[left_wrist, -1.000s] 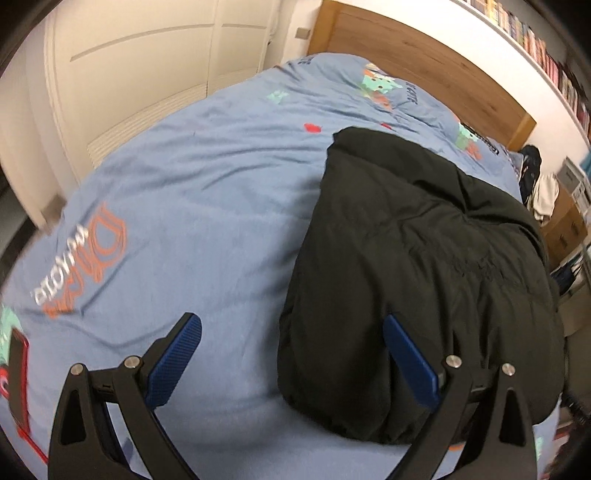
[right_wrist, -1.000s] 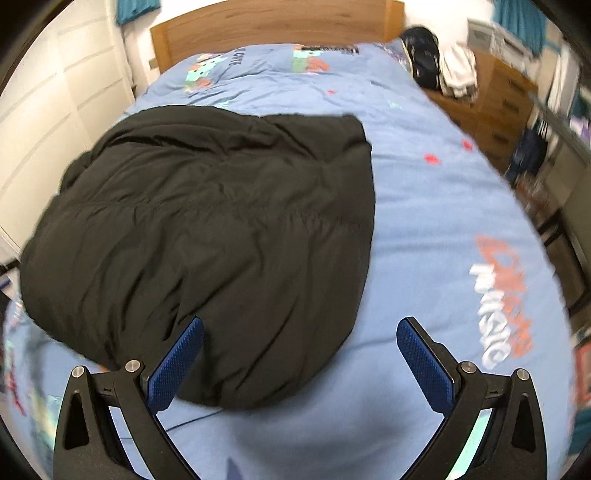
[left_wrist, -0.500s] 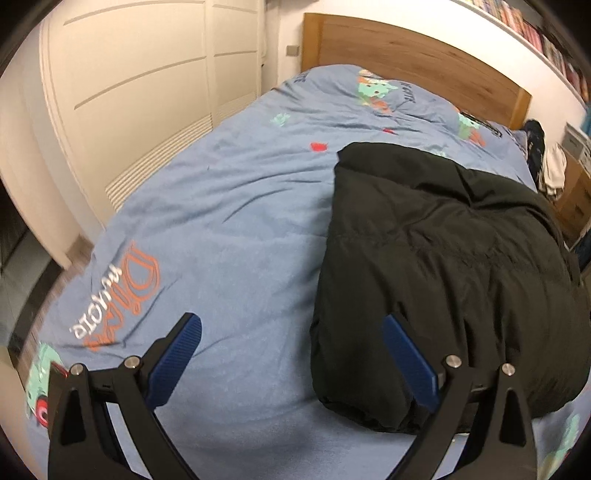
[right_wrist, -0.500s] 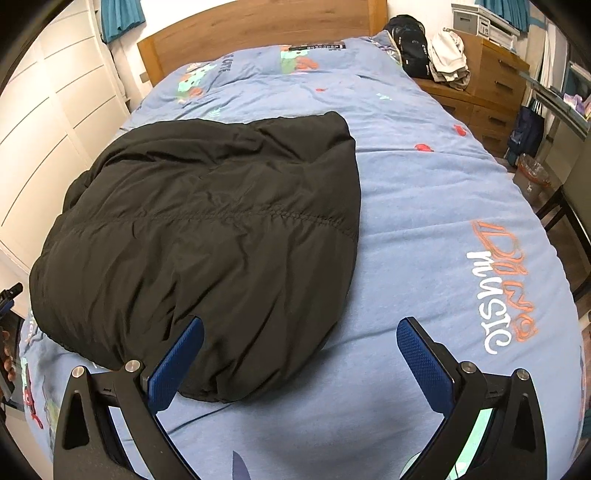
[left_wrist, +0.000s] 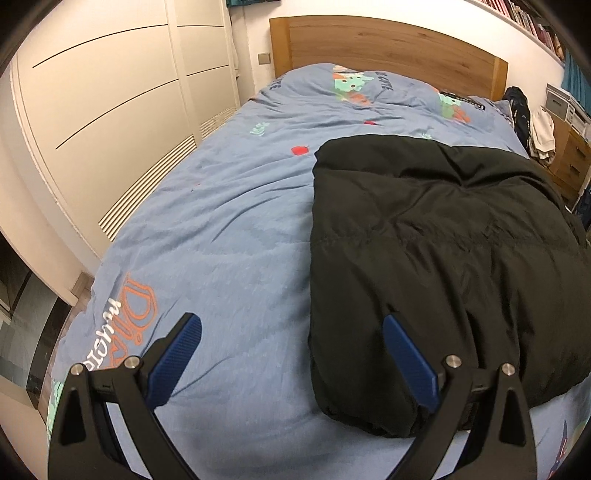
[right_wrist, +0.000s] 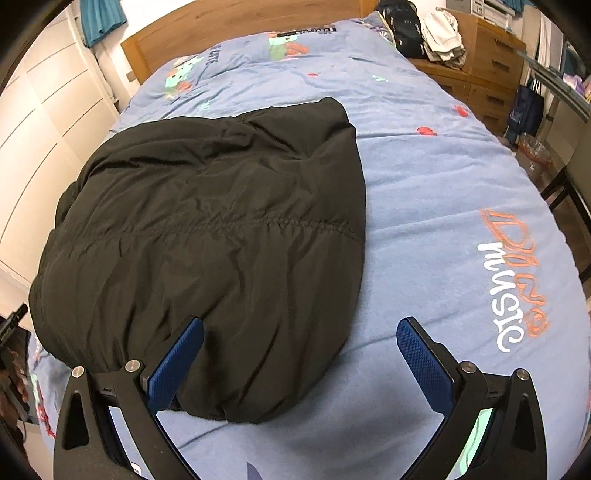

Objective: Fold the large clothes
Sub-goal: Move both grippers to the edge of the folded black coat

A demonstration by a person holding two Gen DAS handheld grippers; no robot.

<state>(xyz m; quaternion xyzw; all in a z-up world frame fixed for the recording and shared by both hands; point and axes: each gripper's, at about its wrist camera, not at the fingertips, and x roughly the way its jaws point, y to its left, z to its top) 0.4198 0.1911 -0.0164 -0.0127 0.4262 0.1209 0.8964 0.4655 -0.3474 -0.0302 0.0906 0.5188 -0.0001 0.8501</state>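
left gripper [left_wrist: 290, 345] jaws apart, empty, above bare bed [left_wrist: 221, 229]. black jacket [right_wrist: 207, 236] lies mid-bed, looks partly folded. right gripper [right_wrist: 300, 347] apart, empty, over its near edge. next likely: pinch near hem, fold toward the headboard [left_wrist: 388, 48]. room both sides.

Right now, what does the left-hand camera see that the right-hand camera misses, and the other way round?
Only the left wrist view shows the slatted vent low in the white wardrobe and the row of books high on the wall.

Only the right wrist view shows the clothes heaped on the wooden dresser, the dark blue bag hanging beside it, and the teal curtain.

Both show the folded black jacket lying on the blue printed duvet, the wooden headboard, and a pair of open blue-padded jaws holding nothing.
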